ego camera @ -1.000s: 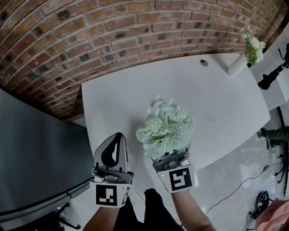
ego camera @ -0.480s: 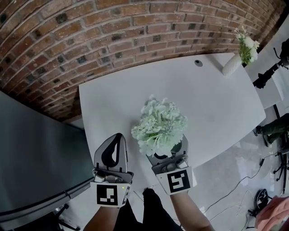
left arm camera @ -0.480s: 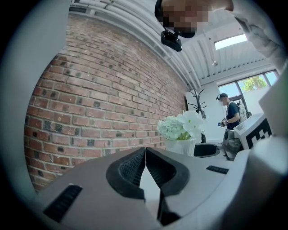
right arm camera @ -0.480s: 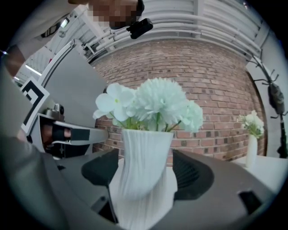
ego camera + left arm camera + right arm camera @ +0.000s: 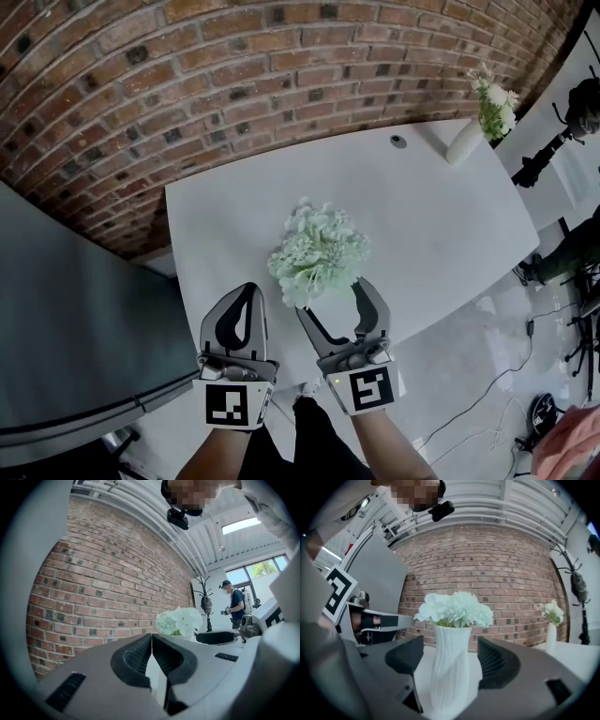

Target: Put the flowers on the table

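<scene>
My right gripper [image 5: 332, 302] has its ribbed black pads [image 5: 493, 658] spread wide, with the twisted, fluted white vase [image 5: 451, 667] between them. The vase's fluffy pale-green flowers [image 5: 319, 253] stand on the smooth white table [image 5: 431, 216]. My left gripper [image 5: 246, 298] is pinched together, empty.

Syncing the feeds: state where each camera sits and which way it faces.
Head view: on the head, looking down at the table, flowers, both forearms, left gripper and right gripper.
Left gripper view: on that gripper, along shut jaws toward the brick wall; head camera above.
Right gripper view: along open jaws straddling the vase, facing the wall.
Shared: all three show the flowers.
</scene>
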